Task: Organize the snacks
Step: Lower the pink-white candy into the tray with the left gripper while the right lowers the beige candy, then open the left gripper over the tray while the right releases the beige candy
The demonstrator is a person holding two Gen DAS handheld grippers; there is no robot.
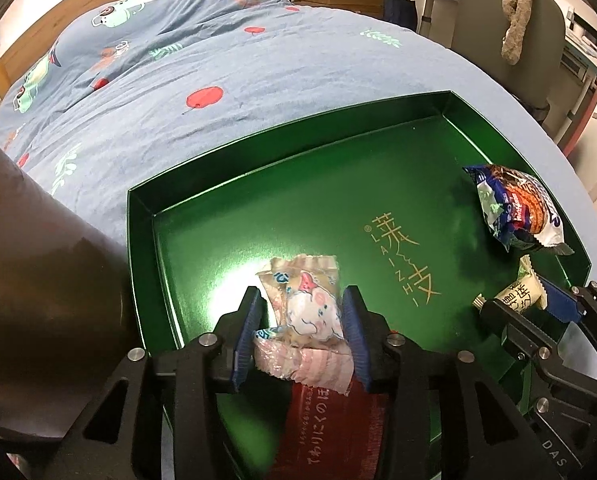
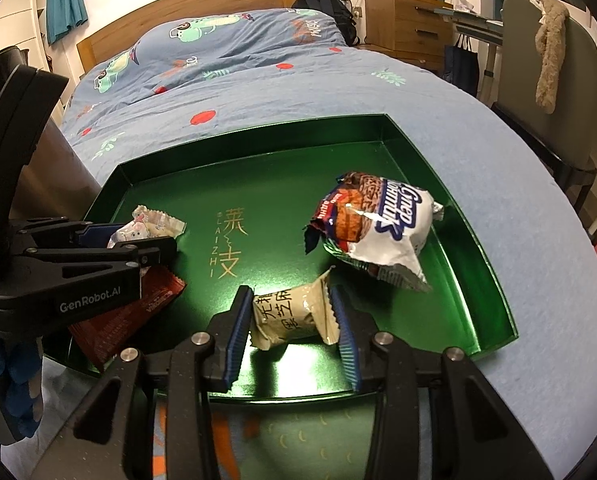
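Note:
A green tray (image 1: 146, 216) (image 2: 478, 256) lies on a blue bedspread. My left gripper (image 1: 302, 320) is shut on a pink cartoon snack packet (image 1: 310, 308) over the tray's near left part; the gripper (image 2: 138, 240) and its packet (image 2: 154, 222) also show in the right wrist view. A red packet (image 1: 330, 432) (image 2: 118, 320) lies under it. My right gripper (image 2: 290, 316) is shut on a beige snack packet (image 2: 290, 312) in the tray's near middle; the gripper (image 1: 522, 304) and its packet (image 1: 522, 292) also show in the left wrist view. A white and blue chip bag (image 1: 514, 212) (image 2: 378, 228) lies at the tray's right.
The bedspread (image 1: 218, 60) (image 2: 478, 128) stretches beyond the tray toward a wooden headboard (image 2: 186, 4). A grey chair (image 1: 530, 40) (image 2: 554, 72) with a furry item stands to the right. A dark object (image 1: 38, 280) stands left of the tray.

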